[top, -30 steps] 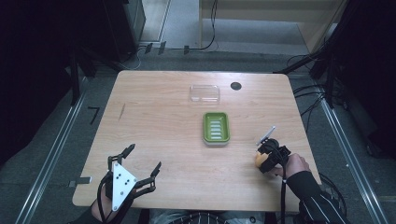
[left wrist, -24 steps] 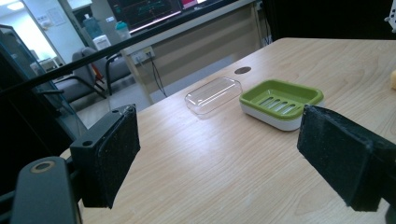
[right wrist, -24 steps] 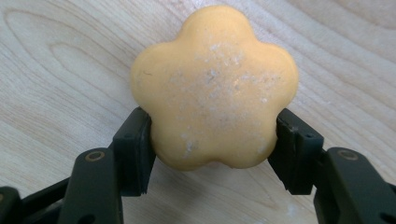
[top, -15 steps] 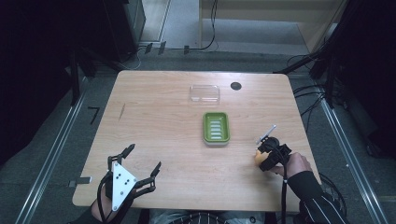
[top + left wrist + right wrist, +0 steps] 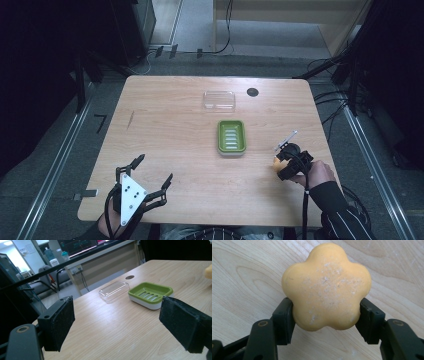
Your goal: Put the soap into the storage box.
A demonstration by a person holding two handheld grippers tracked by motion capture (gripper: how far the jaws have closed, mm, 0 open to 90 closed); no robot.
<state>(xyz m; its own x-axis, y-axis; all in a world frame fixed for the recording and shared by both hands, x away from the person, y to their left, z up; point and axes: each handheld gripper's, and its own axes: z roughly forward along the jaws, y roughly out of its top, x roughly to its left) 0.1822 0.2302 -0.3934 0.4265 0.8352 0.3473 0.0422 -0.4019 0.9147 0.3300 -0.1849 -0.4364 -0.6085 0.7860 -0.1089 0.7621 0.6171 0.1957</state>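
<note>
Jaws of the right gripper [image 5: 325,312] are squeezing a yellow flower soap [image 5: 326,286] above the desk [image 5: 175,125], beside the green soap dish [image 5: 231,137]. Left gripper [image 5: 150,172] is sitting wide open, holding nothing.

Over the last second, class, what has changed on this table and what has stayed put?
Hardly anything. The right tool stays shut on the yellow soap, at most edging slightly. The left tool remains open, and the green soap dish and clear lid haven't moved.
</note>
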